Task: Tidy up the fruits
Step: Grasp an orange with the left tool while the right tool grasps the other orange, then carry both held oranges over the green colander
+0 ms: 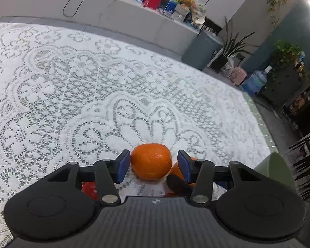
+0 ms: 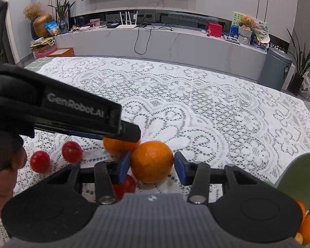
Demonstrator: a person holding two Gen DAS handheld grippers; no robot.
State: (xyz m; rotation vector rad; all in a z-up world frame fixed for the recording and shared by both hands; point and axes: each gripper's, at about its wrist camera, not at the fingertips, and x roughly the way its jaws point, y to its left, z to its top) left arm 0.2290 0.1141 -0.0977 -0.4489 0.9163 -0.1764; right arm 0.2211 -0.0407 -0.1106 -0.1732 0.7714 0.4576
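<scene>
Two oranges sit touching on the lace-covered desk [image 2: 196,107]: the nearer orange [image 2: 152,161] lies squarely between the blue pads of the right gripper [image 2: 153,168], left pad against its skin, a sliver of daylight at the right pad. The other orange [image 1: 151,161] sits between the left gripper [image 1: 154,165] pads, which stand spread around it, apparently just clear. Red tomatoes [image 2: 72,151] lie close beside, left of the pair.

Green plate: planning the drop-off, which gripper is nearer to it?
Right. The right gripper is just left of the green plate; the left gripper lies farther left, beyond it.
</scene>
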